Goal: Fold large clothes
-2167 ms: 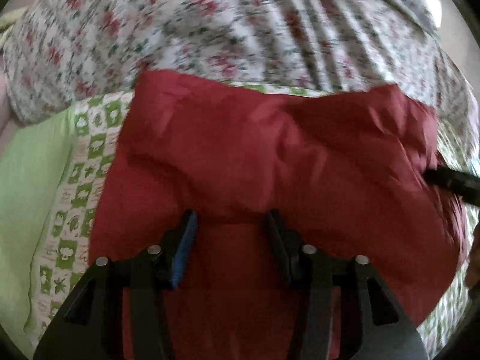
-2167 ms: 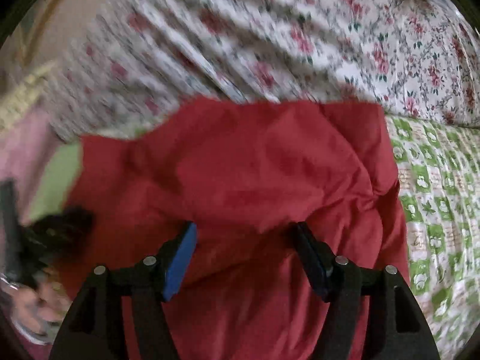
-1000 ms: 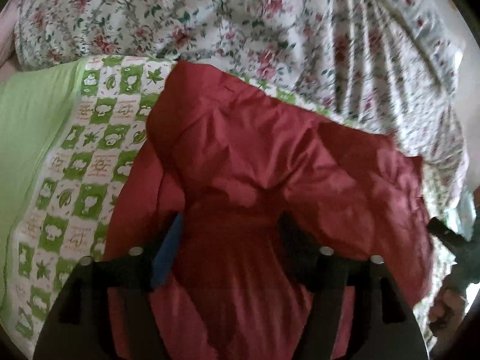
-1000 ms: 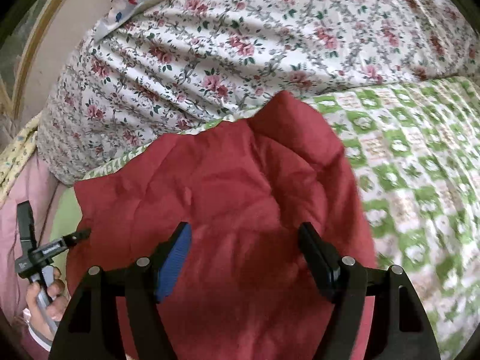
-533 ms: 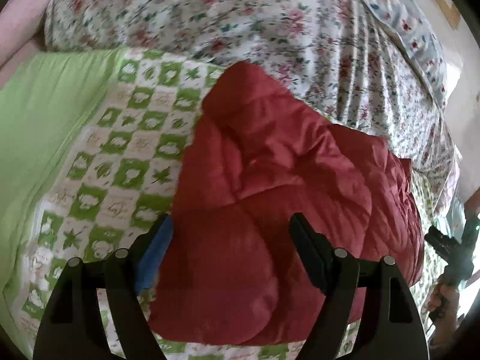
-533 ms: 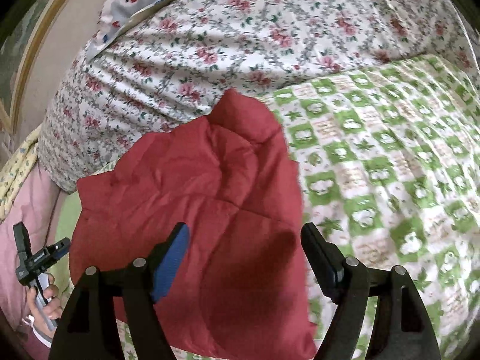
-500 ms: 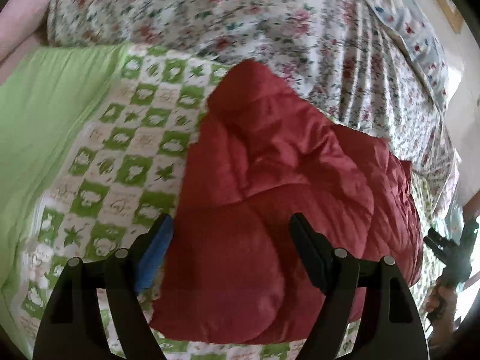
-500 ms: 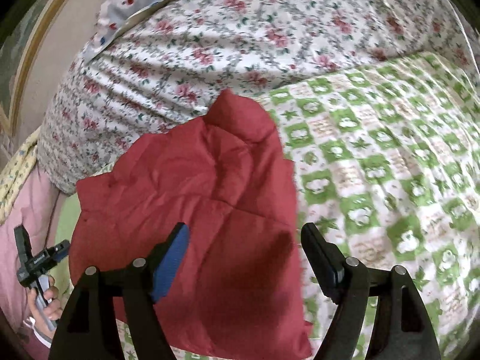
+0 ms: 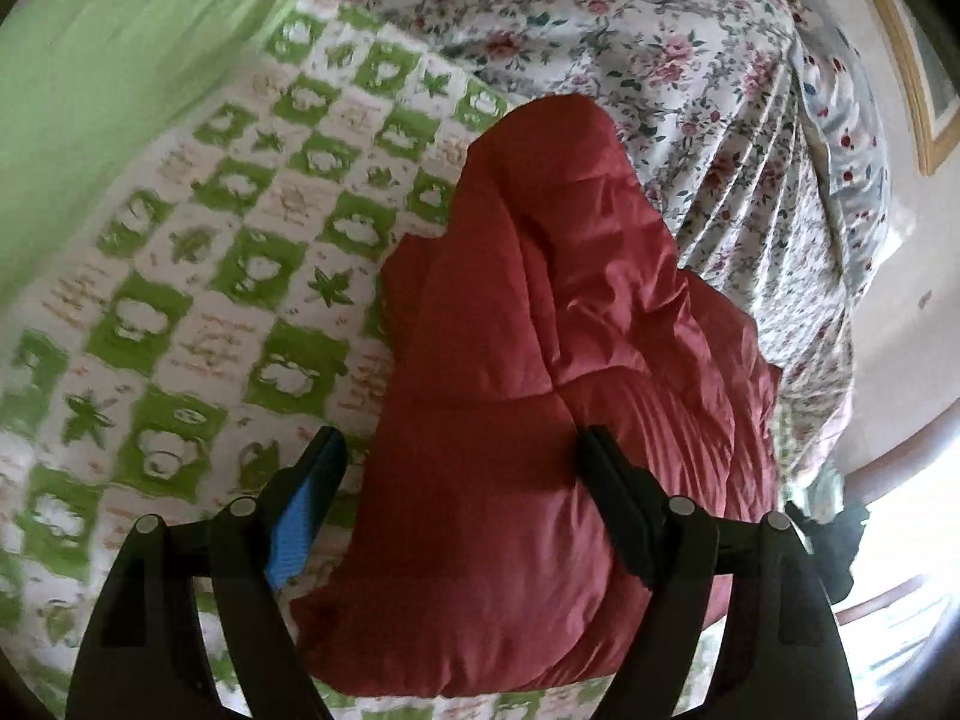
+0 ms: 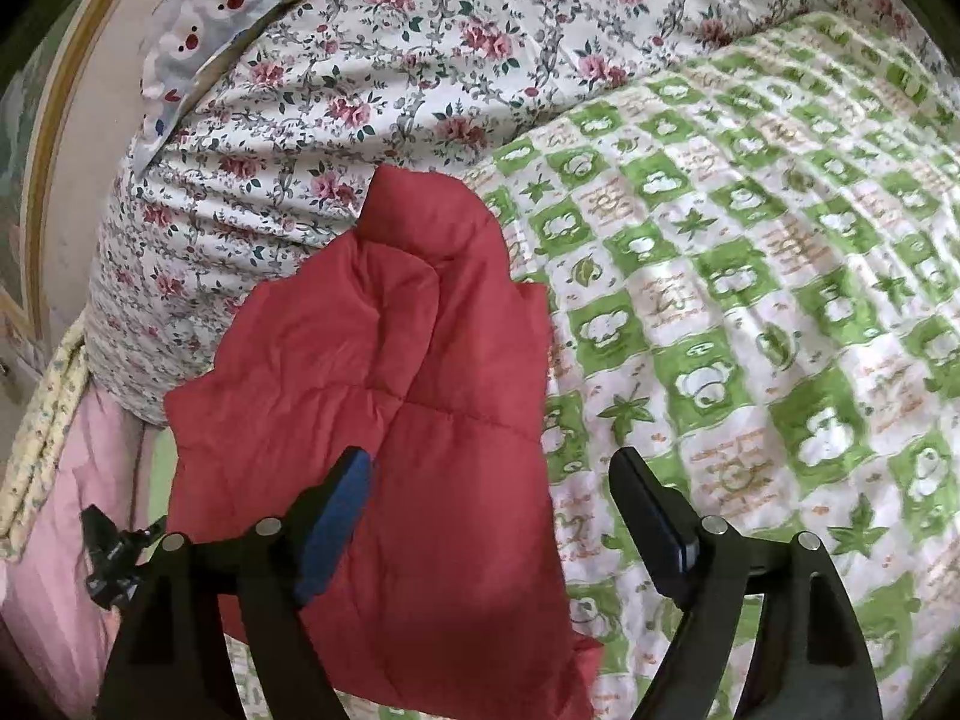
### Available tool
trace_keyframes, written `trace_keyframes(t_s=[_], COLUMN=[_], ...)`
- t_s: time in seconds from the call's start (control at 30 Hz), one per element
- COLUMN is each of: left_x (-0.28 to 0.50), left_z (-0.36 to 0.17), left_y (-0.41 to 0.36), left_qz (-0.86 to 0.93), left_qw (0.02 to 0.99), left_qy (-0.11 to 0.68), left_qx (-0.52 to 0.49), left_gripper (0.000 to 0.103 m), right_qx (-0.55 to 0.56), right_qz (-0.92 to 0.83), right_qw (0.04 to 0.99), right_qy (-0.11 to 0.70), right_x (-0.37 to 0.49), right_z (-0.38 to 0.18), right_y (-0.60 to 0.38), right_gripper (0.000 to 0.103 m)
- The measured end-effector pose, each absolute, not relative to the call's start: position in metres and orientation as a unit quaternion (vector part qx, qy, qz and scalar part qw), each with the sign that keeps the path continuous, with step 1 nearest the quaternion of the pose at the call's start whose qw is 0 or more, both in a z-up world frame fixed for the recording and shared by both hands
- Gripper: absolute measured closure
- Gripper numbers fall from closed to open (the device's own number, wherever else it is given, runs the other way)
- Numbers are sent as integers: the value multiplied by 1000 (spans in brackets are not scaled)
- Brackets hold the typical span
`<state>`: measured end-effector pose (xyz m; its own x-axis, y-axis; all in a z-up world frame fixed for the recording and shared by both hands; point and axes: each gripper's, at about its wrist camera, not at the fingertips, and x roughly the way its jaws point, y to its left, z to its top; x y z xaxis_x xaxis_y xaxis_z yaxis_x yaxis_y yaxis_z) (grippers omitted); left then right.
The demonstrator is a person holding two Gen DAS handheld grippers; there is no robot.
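A red padded garment lies folded into a compact bundle on the green-and-white checked quilt. My left gripper is open and empty, held above the bundle's near end. In the right wrist view the garment lies to the left on the quilt. My right gripper is open and empty, over the bundle's right edge. The other gripper shows small at the far left.
A flowered duvet is piled behind the garment. A plain green sheet lies at the far left. A bear-print pillow and a framed wall lie behind; pink bedding sits at the left edge.
Both grippers have pulled back and up from the red garment, which now lies released as a folded bundle. The left view has swung left and the right view right, so more quilt shows.
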<state>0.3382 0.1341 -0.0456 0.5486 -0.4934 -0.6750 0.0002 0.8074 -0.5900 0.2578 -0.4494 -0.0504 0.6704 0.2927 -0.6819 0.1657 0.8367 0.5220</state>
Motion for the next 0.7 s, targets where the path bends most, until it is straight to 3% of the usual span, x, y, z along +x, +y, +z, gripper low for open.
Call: trace_keyframes(t_s=[0.33,0.5,0.53,0.57,0.7], left_x=[364,373,373,372,362], left_z=[-63,-68,-67,-67,-61], left_y=[121,106,104,103,102], left_qz=[-183,-194,-195,-197,-211], left_qw=[815,807,810,813,821], left_qy=[460,470,468,465,450], left_qx=[-302,-300,-294,-289,-281], left_gripper=[15,11,11,12,37], right_qx=[339,353,348,347,339], right_qz=[72,101,100,102,114], right_qw=[838,823,826,828,828], right_qy=[421,434,431,429,432], right_x=[291,309,309,309,305], right_z=[-78,-93,-91,-91,-87], right_y=[-443,-432,-430,-429,-426], right_gripper=[12,14,16,25,49])
